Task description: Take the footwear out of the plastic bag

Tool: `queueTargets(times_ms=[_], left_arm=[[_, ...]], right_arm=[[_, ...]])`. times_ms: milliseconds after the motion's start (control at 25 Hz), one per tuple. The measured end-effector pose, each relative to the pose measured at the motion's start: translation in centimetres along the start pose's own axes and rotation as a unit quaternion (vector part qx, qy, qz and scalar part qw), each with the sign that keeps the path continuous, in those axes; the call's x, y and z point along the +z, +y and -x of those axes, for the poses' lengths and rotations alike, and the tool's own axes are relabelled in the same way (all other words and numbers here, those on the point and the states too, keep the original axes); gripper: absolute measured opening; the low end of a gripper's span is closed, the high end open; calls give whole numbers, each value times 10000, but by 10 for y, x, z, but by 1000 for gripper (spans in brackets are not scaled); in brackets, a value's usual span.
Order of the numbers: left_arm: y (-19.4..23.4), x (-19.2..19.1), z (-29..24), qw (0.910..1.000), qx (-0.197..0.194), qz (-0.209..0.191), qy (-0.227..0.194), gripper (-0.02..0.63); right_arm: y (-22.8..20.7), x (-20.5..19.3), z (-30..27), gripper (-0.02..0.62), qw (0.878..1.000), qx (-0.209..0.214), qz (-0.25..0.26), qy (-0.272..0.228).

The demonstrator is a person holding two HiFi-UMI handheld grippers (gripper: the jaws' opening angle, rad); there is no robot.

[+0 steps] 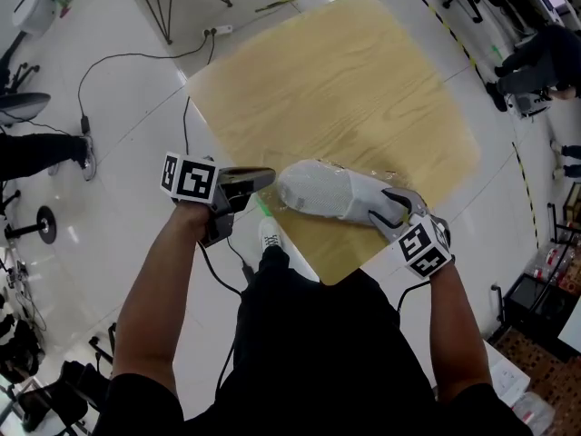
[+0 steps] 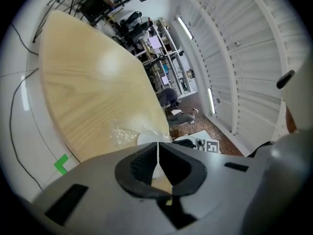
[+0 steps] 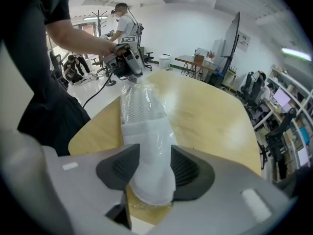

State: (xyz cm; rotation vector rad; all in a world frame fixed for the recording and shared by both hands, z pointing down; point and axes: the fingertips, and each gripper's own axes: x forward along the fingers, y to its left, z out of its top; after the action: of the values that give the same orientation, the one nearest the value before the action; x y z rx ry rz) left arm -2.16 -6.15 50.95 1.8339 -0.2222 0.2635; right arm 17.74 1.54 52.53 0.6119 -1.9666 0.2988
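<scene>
Because held at both ends, cannot yet be called free. Starting at the left, finds the left claw (image 1: 261, 178) closed tight on a thin fold of the plastic bag (image 1: 304, 182), at 9 o'clock of the footwear (image 1: 340, 193); finds that white shoe still wrapped in the bag, lying across the near corner of the surface (image 1: 363, 89), toe toward 9 o'clock, heel toward 3; at 3 o'clock, finds the right claw (image 1: 392, 214) spread wide and clamped on the heel collar, seemingly through the plastic.

Could tear the bag rather than slide it, if pulled hard from so small a pinch; could lose the fold altogether, thin and slick as it looks; could drag shoe and bag together toward 9 o'clock, with plastic pinned against the heel by the right grip; could also tip the shoe off the near edge, given such closeness to it.

From the left gripper view, gets only a white sliver of plastic between closed jaws and crumpled bag beyond at 11 o'clock, nothing of the heel grip; from the right gripper view, gets ribbed pads (image 3: 188, 168) pressing either side of the collar, gloss of plastic along the shoe, and the left claw at 12 o'clock at the far end; from the head view, gets the whole line-up, yet neither set of pads.
</scene>
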Motion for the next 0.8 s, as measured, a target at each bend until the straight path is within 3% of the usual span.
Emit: queueTargets(times_ms=[160,360,520,680,800], left_arm=[[13,4,15,9981,503,-318,135,45],[33,-14,-5,9855,1094,-738,1070,106],[39,-26,-15,9784,1200,-832,1466,137],[38,-24,-19,9858,980,-481,1276,129],[33,-27,-22,9854,877,-554,1354,143]], right_arm=[[1,24,12,190,9996,-92,56,-273],[8,54,3,193,9986,-54,222,-472],[16,67,-3,213,9980,-22,438,-460],[19,70,-8,221,9977,7,508,-439],[21,67,-12,222,9980,16,487,-392]])
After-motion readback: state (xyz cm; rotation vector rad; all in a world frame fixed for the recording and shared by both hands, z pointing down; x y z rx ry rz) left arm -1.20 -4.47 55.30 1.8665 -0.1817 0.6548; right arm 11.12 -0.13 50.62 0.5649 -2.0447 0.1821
